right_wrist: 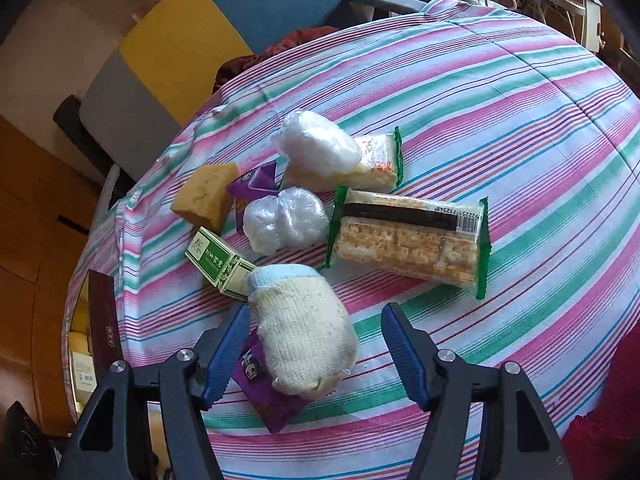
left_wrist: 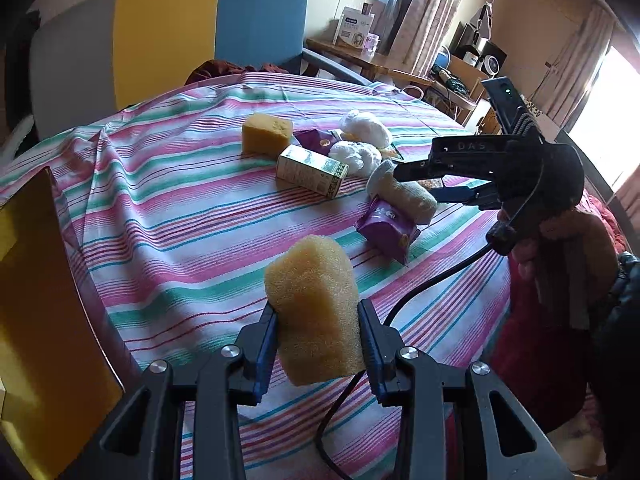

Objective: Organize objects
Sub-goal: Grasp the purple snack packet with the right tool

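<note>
My left gripper (left_wrist: 318, 312) is shut on a pale yellow sponge (left_wrist: 314, 300), held above the striped tablecloth (left_wrist: 180, 220). My right gripper (right_wrist: 316, 316) is open and straddles a cream knitted roll with a light blue cuff (right_wrist: 304, 328); its right pad stands clear of the roll. The roll lies on a purple snack packet (right_wrist: 264, 392). In the left wrist view the right gripper (left_wrist: 418, 184) reaches in from the right over the same roll (left_wrist: 412, 198). Another yellow sponge (right_wrist: 208, 196), a green-and-white box (right_wrist: 220, 264), two white plastic bundles (right_wrist: 286, 224) and cracker packs (right_wrist: 412, 240) lie further back.
An open box with a dark lid (right_wrist: 100, 328) sits at the table's left edge, its yellow flap (left_wrist: 40, 320) near my left gripper. A chair with a grey, yellow and blue back (left_wrist: 200, 32) stands behind the table. A black cable (left_wrist: 420, 288) trails across the cloth.
</note>
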Available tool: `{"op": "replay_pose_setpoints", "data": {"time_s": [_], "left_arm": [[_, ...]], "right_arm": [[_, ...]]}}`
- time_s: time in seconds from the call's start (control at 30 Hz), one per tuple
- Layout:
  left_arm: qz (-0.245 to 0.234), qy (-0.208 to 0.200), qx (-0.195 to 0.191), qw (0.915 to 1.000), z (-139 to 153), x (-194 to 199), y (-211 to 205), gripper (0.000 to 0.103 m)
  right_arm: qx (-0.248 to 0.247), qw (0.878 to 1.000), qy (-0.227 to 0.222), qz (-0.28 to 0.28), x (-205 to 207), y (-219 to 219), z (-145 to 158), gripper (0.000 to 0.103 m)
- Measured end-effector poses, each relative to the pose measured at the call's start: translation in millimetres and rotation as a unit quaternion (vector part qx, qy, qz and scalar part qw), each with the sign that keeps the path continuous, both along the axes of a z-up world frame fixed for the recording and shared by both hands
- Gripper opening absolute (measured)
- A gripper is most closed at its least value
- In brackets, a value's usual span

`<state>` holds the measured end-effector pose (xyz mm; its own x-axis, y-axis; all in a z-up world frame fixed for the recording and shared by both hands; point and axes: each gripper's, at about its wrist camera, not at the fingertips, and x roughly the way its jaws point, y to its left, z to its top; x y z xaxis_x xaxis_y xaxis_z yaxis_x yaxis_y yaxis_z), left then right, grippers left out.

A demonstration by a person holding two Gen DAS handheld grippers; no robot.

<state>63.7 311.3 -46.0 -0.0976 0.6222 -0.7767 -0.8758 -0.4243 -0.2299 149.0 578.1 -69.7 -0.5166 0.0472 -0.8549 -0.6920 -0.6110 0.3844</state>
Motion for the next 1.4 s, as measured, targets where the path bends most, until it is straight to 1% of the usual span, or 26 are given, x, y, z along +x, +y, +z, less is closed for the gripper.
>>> {"op": "replay_pose_setpoints", "data": {"time_s": [0.07, 0.3, 0.37, 0.4, 0.43, 0.47, 0.5, 0.53, 0.6, 0.63, 0.7, 0.77, 0.8, 0.83, 0.9, 0.97, 1.03, 1.1, 1.13, 1.23, 1.3, 1.4], "left_arm": [[0.000, 0.000, 0.006, 1.0000, 3, 1, -4, 0.038], [0.005, -0.010, 0.022, 0.9997, 7, 2, -12, 0.038], [0.007, -0.012, 0.025, 0.9996, 8, 2, -14, 0.038], [0.008, -0.012, 0.026, 0.9996, 8, 1, -14, 0.038], [0.010, -0.012, 0.027, 0.9995, 8, 0, -15, 0.038], [0.011, -0.012, 0.028, 0.9995, 8, 0, -16, 0.038], [0.012, -0.013, 0.029, 0.9994, 8, -1, -17, 0.038], [0.014, -0.012, 0.029, 0.9994, 8, -2, -18, 0.038], [0.018, -0.012, 0.029, 0.9993, 9, -4, -21, 0.038], [0.019, -0.012, 0.030, 0.9993, 10, -4, -22, 0.038], [0.023, -0.010, 0.032, 0.9992, 11, -5, -25, 0.038], [0.026, -0.010, 0.033, 0.9991, 12, -6, -27, 0.038], [0.027, -0.010, 0.033, 0.9990, 13, -6, -27, 0.038], [0.028, -0.010, 0.034, 0.9990, 13, -6, -28, 0.038], [0.030, -0.010, 0.034, 0.9989, 14, -7, -30, 0.038], [0.031, -0.011, 0.036, 0.9988, 15, -7, -31, 0.038], [0.032, -0.010, 0.038, 0.9987, 17, -7, -32, 0.038], [0.033, -0.010, 0.040, 0.9986, 19, -8, -33, 0.038], [0.034, -0.010, 0.041, 0.9985, 20, -8, -34, 0.038], [0.039, -0.009, 0.044, 0.9982, 22, -10, -38, 0.038], [0.043, -0.010, 0.045, 0.9980, 22, -12, -40, 0.038], [0.049, -0.012, 0.047, 0.9976, 22, -16, -43, 0.038]], "right_arm": [[0.005, 1.000, -0.015, 0.004, -4, 0, -4, 0.069], [0.004, 1.000, -0.021, 0.020, -11, -4, -8, 0.069], [0.016, 1.000, -0.022, 0.014, -9, -4, -4, 0.069], [0.033, 0.999, -0.017, 0.007, -7, -4, 3, 0.069], [0.048, 0.999, -0.003, 0.004, -4, -4, 11, 0.069], [0.052, 0.998, 0.025, 0.011, -1, -5, 19, 0.067], [0.040, 0.997, 0.060, 0.030, 0, -9, 25, 0.061], [0.028, 0.995, 0.084, 0.052, -3, -14, 28, 0.059], [0.015, 0.989, 0.106, 0.099, -11, -26, 32, 0.059], [0.008, 0.986, 0.109, 0.123, -16, -32, 32, 0.059], [0.010, 0.984, 0.081, 0.158, -27, -45, 26, 0.059], [0.012, 0.984, 0.036, 0.177, -36, -52, 14, 0.059], [0.020, 0.983, 0.017, 0.180, -39, -55, 10, 0.055], [0.031, 0.983, 0.007, 0.178, -40, -57, 9, 0.052], [0.054, 0.985, 0.001, 0.163, -33, -55, 12, 0.052], [0.059, 0.987, 0.004, 0.153, -29, -51, 14, 0.054], [0.061, 0.986, -0.004, 0.157, -29, -51, 13, 0.054], [0.073, 0.982, -0.023, 0.173, -39, -59, 12, 0.055], [0.086, 0.983, -0.038, 0.158, -43, -64, 11, 0.055], [0.121, 0.972, -0.078, 0.186, -53, -79, 5, 0.057], [0.141, 0.966, -0.097, 0.191, -55, -85, 3, 0.057], [0.140, 0.964, -0.108, 0.197, -56, -86, -2, 0.057]]}}
